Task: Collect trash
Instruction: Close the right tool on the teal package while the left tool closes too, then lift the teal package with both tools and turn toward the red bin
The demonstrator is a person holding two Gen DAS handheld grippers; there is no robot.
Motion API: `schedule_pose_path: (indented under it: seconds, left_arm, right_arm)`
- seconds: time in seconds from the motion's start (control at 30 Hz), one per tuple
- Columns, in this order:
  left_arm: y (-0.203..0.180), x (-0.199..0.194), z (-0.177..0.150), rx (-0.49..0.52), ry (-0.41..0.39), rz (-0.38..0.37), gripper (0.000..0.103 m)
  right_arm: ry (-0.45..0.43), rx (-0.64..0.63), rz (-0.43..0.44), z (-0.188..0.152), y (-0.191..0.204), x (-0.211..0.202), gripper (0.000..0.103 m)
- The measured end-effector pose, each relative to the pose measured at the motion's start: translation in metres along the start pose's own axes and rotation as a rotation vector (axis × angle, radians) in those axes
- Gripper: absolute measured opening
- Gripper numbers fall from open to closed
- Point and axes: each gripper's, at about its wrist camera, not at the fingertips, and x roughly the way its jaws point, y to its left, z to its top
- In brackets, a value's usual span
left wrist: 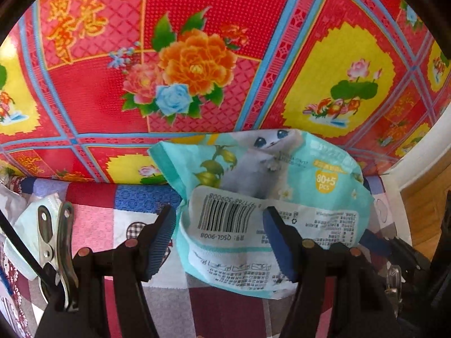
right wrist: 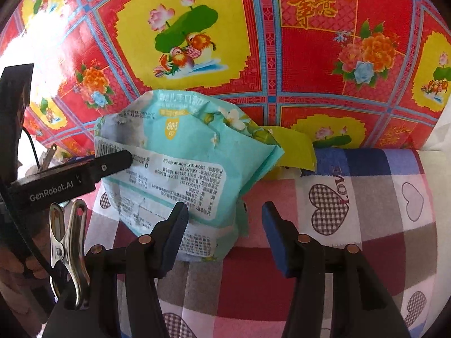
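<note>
A crumpled teal wet-wipes packet with a cat picture and a barcode lies on a checked bedsheet. My left gripper stands open over it, with the packet's barcode end between the two fingers. One of its black fingers reaches over the packet's left side in the right wrist view. My right gripper is open too, its left finger at the packet's lower right corner. A yellow-green scrap pokes out from behind the packet.
A red floral cloth rises behind the sheet. A pale crumpled wrapper lies at the left. At the right there is a white edge and a wooden surface beyond it. A hand shows at the far left.
</note>
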Motion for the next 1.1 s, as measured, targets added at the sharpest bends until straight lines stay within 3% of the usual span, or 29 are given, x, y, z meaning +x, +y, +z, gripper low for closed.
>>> schedule_pose_path:
  seconds: [0.47, 0.63, 0.8, 1.1]
  left_arm:
    - [-0.004, 0.009, 0.006, 0.006, 0.002, -0.008, 0.07]
    - [-0.013, 0.004, -0.003, 0.004, -0.009, -0.009, 0.058]
    - [-0.019, -0.004, -0.01, 0.015, -0.024, 0.01, 0.037]
    - [-0.024, -0.02, -0.024, 0.006, -0.024, -0.006, 0.03]
  right_arm:
    - [0.016, -0.009, 0.017, 0.007, 0.011, 0.018, 0.056]
    - [0.006, 0.03, 0.038, 0.01, 0.002, 0.016, 0.046]
    - [0.001, 0.05, 0.042, 0.009, -0.01, 0.01, 0.035]
    - [-0.024, 0.079, 0.055, -0.001, -0.021, -0.012, 0.033]
